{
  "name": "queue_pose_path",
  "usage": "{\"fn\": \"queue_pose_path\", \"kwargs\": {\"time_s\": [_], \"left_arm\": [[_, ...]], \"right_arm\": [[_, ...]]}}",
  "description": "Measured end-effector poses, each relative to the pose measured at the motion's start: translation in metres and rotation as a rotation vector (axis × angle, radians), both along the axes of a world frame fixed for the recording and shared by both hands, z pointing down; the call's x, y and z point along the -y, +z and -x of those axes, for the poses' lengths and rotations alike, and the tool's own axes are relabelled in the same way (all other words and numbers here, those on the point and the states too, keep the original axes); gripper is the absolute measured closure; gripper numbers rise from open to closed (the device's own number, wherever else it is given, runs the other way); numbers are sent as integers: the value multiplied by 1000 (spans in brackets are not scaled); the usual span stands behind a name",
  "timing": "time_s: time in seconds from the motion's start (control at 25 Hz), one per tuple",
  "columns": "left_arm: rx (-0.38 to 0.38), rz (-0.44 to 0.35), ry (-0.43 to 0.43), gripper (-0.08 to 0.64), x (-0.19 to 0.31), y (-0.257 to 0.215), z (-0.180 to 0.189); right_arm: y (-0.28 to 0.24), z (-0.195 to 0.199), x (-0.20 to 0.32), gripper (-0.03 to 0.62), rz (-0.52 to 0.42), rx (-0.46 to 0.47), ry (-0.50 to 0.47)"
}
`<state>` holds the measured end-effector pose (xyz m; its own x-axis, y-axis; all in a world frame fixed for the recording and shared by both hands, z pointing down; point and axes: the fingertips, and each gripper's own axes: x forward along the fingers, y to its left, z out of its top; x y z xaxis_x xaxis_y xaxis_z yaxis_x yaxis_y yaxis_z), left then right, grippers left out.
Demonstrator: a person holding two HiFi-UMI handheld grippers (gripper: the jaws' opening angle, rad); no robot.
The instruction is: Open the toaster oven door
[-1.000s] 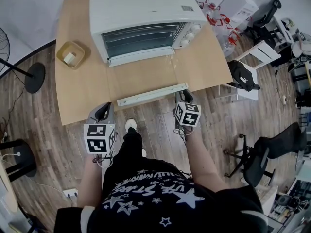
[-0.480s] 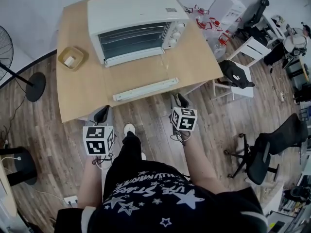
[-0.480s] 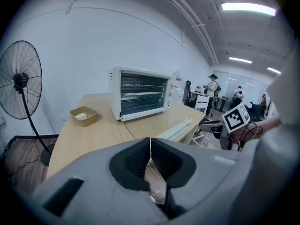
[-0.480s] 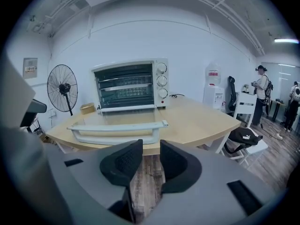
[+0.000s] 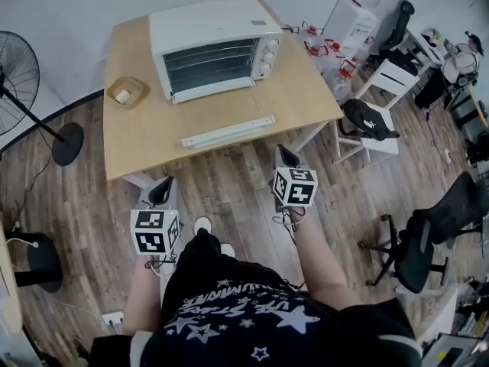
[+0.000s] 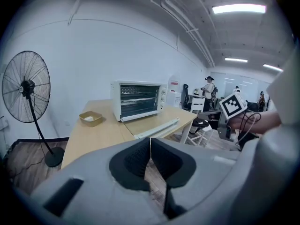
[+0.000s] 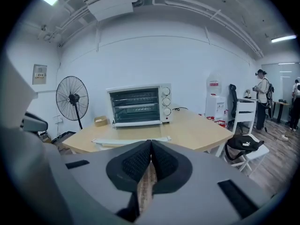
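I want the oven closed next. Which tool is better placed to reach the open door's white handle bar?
Right, likely: the right tool sits nearer the long white handle bar; the left tool hangs farther back.

Bright ceiling light, sharp, fisheye-warped edges

A light wooden table (image 5: pixel 145 140) stands on a wood-plank floor (image 5: pixel 76 205). Read the tabletop from above as a clock face. A white toaster oven (image 5: pixel 214 40) sits at twelve o'clock by the far edge, its front facing six. Its glass door (image 5: pixel 221 112) is folded down flat over the tabletop. The door's long white handle (image 5: pixel 228 131) lies at six o'clock near the front edge. A small tan dish (image 5: pixel 127 92) sits at ten o'clock, apart from the oven.
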<state>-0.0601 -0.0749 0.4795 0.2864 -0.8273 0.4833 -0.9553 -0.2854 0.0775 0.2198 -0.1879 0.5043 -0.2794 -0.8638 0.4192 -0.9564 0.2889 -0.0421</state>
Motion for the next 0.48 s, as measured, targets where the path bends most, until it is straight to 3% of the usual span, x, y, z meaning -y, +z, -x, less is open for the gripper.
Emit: {"fn": "queue_pose_path", "kwargs": {"time_s": [0.2, 0.48], "left_arm": [[8, -10, 12, 538, -16, -2, 3], [-1, -19, 56, 538, -37, -5, 15]], "right_arm": [[-13, 15, -18, 589, -7, 56, -35], [-25, 36, -47, 589, 0, 58, -20]]}}
